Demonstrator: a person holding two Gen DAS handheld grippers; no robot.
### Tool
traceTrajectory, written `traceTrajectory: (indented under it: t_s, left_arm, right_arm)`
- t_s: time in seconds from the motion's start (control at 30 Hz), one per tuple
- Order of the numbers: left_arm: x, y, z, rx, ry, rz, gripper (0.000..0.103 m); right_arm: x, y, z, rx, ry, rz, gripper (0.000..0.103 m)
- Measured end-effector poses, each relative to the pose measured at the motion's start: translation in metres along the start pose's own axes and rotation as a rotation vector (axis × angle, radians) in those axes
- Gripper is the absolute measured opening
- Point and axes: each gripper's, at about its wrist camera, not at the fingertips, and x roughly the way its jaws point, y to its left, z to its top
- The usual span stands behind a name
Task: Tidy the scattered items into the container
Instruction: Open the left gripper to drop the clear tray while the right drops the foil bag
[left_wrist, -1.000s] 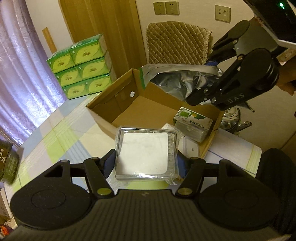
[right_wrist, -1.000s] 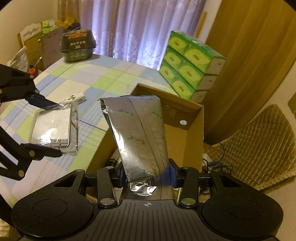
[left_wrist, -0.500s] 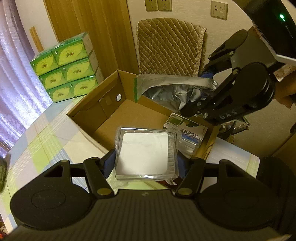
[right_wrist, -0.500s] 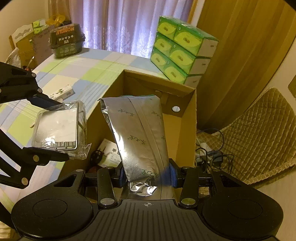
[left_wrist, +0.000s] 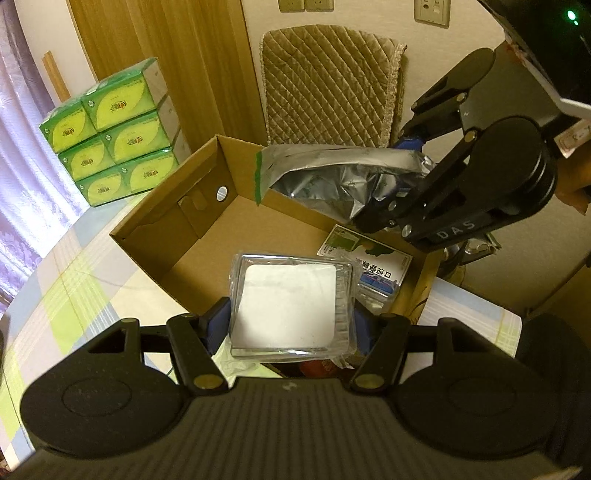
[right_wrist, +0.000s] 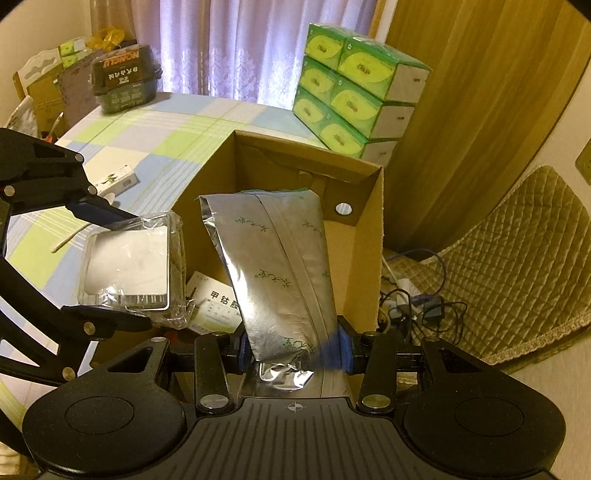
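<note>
Left gripper (left_wrist: 291, 325) clamped edge-on across stiff, slick clear plastic case (left_wrist: 290, 306), right gripper (right_wrist: 293, 350) pinching light, crinkly foil pouch (right_wrist: 273, 266) by its bottom end, both over cardboard box (left_wrist: 162, 221).

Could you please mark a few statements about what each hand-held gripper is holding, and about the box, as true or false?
1. The left hand-held gripper is shut on a clear plastic case. True.
2. The right hand-held gripper is empty. False: it grips a silver foil pouch.
3. The cardboard box already holds a printed medicine box. True.
4. The green tissue packs lie inside the cardboard box. False: they are stacked on the table behind it.
5. The silver foil pouch rests flat on the tablecloth. False: it is held over the box.
</note>
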Motion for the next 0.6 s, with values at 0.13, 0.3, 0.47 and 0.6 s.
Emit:
traceTrajectory:
  t_s: [0.13,0.3,0.47,0.6]
  left_arm:
    - [0.005,-0.0005,0.0017,-0.001,0.003,-0.003,0.061]
    - [0.0085,-0.0014,0.0035,-0.002,0.003,-0.005,0.062]
    - [0.0103,-0.0001,0.0044,-0.005,-0.007,0.004,0.066]
    - [0.0069,0.0047,0.0019,-0.008,-0.012,0.013,0.066]
  right_arm:
    - [0.002,-0.0033,-0.0005,0.006,0.002,0.0,0.046]
    - [0.0038,-0.0047,-0.0015,0.011,0.003,0.002,0.046]
    - [0.0054,-0.0063,-0.0026,0.014,0.006,0.003,0.046]
    - [0.0058,-0.0059,-0.0038,0.014,0.008,0.002,0.046]
